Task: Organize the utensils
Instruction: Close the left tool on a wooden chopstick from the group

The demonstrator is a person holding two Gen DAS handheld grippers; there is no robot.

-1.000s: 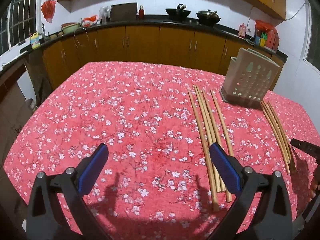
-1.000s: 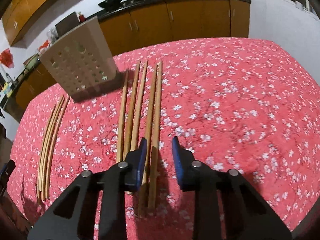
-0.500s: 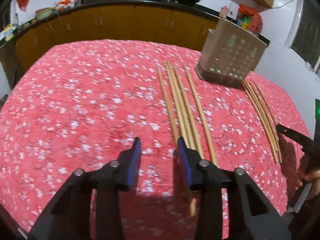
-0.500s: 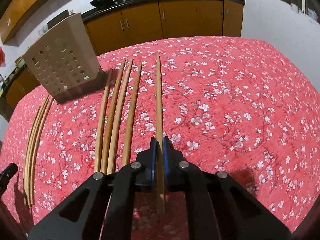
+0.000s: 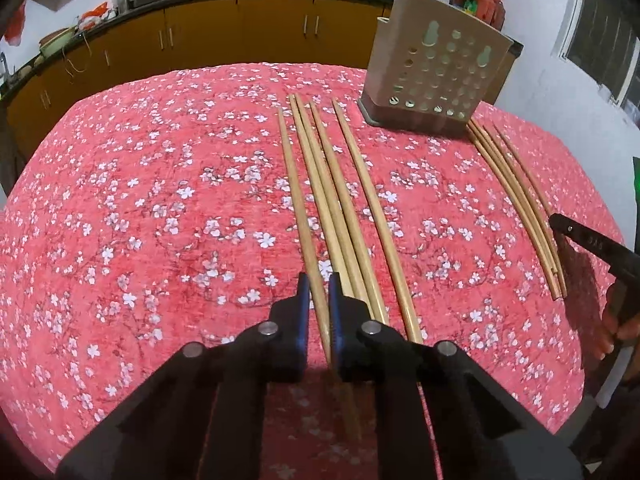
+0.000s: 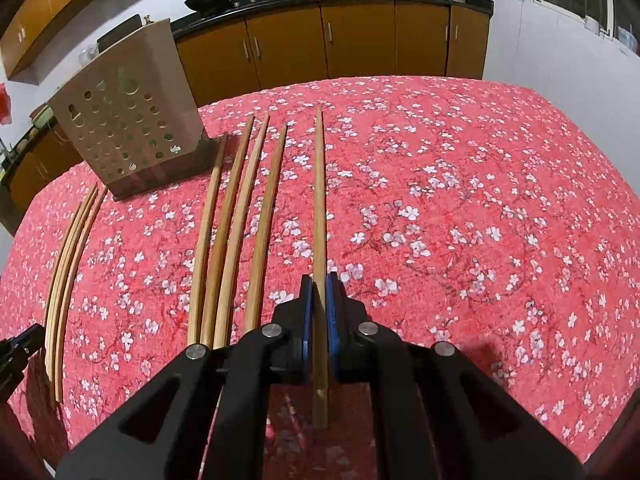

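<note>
Several wooden chopsticks [image 5: 340,200] lie side by side on the red flowered tablecloth [image 5: 160,200]. In the left wrist view my left gripper [image 5: 319,292] is closing its jaws on the leftmost chopstick [image 5: 298,200], and the blue pads press its near end. In the right wrist view my right gripper [image 6: 319,284] is shut on a single chopstick [image 6: 319,200], which points straight away, apart from the others [image 6: 236,232] to its left. A beige perforated utensil holder [image 5: 436,76] [image 6: 124,132] stands upright at the back.
A bundle of thinner chopsticks [image 5: 516,200] [image 6: 68,272] lies beside the holder. A black tool part [image 5: 592,244] and a hand [image 5: 616,328] show at the right edge of the left wrist view. Kitchen cabinets [image 6: 360,40] line the wall behind the table.
My left gripper moved right and down to the chopsticks, and its jaws went from wide open to closed around the leftmost one. My right gripper closed on its chopstick, then stayed still.
</note>
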